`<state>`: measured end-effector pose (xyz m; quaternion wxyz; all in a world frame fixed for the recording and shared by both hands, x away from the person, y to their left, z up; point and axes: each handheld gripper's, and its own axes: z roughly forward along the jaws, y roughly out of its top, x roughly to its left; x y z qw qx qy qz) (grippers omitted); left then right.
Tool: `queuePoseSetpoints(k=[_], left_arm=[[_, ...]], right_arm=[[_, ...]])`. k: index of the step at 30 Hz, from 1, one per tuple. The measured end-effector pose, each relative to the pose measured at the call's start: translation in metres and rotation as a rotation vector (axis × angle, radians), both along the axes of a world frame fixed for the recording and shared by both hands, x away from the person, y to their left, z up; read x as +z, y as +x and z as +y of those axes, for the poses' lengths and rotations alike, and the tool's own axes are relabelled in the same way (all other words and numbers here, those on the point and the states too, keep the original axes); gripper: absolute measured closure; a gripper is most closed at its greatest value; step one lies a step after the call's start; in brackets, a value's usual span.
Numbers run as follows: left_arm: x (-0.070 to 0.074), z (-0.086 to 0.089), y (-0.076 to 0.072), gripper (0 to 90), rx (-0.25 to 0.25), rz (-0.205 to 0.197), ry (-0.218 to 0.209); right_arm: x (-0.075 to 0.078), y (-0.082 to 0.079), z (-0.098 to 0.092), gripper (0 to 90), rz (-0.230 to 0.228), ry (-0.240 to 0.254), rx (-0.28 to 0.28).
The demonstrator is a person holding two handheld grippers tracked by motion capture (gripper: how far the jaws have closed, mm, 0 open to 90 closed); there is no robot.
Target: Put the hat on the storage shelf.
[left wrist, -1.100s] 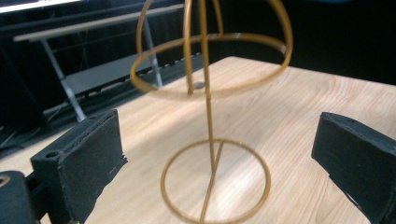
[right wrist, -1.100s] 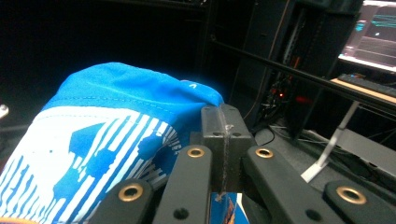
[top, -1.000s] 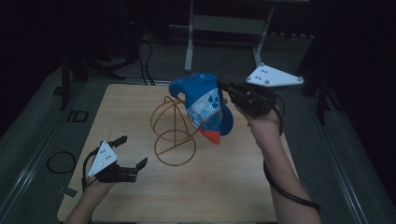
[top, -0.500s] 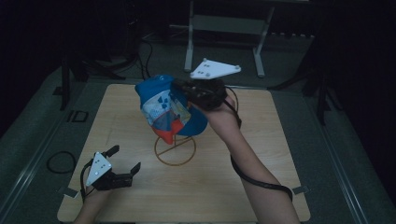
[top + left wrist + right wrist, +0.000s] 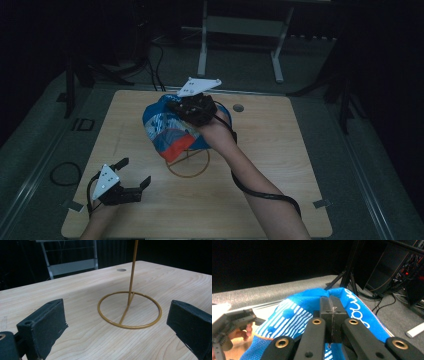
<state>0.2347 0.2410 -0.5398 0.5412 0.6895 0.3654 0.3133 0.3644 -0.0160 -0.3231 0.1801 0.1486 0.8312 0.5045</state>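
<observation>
Forearms enter from the near edge of the counter [image 5: 280,150], one hand-held gripper each.

Left hand-held gripper [image 5: 134,175]: low over the near-left corner, jaws spread wide, nothing between them. Its own view looks across bare wood to the stand's base ring [image 5: 129,310] w/ the thin upright rod [image 5: 132,267] rising out of frame. Well apart from the stand; not steadying it.

Wire stand [image 5: 189,162]: gold-coloured, ring base flat on the counter near centre. Upper part hidden behind the cap in the high view.

Cap [image 5: 170,127]: blue fabric w/ white stripes and lettering, red-orange panel at the lower edge. Held up over the stand, above the ring, not resting on the counter. Cannot tell whether any part already touches the wire.

Right hand-held gripper [image 5: 192,107]: jaws closed tight on a fold of the cap; in the right gripper view the two pads [image 5: 325,312] meet w/ blue fabric bunched around them. The person's right arm reaches well across the counter; cable trails back along the forearm.

Far side: dark floor, frame legs, cables. No bearing.

Risks (judgement):
- Stand is light wire and unheld. Fabric catching or dragging on it could tip or slide it.
- Grip is on a pinch of cloth only; cap hangs slack, so it may drape off-centre and slip off if let go.
- Trailing cable lies close to the base ring; could snag.
</observation>
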Motion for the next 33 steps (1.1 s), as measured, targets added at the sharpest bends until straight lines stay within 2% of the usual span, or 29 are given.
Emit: queuePoseSetpoints(k=[4,6,10,13,18,24,28,30,33], left_arm=[[0.0,0.001,0.0,2.4,0.005,-0.002,-0.003],[0.001,0.001,0.0,2.4,0.005,-0.002,-0.007],[0.0,0.001,0.0,2.4,0.004,0.0,-0.006],[-0.001,-0.001,0.0,2.4,-0.009,0.006,-0.007],[-0.001,-0.002,-0.001,2.4,-0.02,0.003,-0.013],[-0.001,0.0,-0.001,2.4,-0.014,0.003,-0.026],[-0.002,0.001,0.0,2.4,-0.013,0.009,-0.037],[-0.003,0.001,0.001,2.4,-0.011,0.011,-0.035],[-0.003,0.001,0.0,2.4,-0.013,0.012,-0.035]], right_arm=[[-0.009,0.005,0.002,90.0,0.018,-0.014,0.0],[-0.012,0.006,0.003,90.0,0.032,-0.006,0.003],[-0.015,0.005,0.006,90.0,0.002,-0.046,-0.014],[-0.02,0.009,0.007,90.0,0.014,-0.066,-0.021],[-0.021,0.008,-0.003,89.8,0.018,-0.03,-0.027],[-0.019,0.01,-0.024,85.1,0.03,0.044,-0.065],[-0.02,0.01,-0.038,74.5,0.05,0.084,-0.07],[-0.022,0.009,-0.044,72.9,0.067,0.097,-0.066],[-0.025,0.006,-0.052,69.9,0.065,0.106,-0.063]])
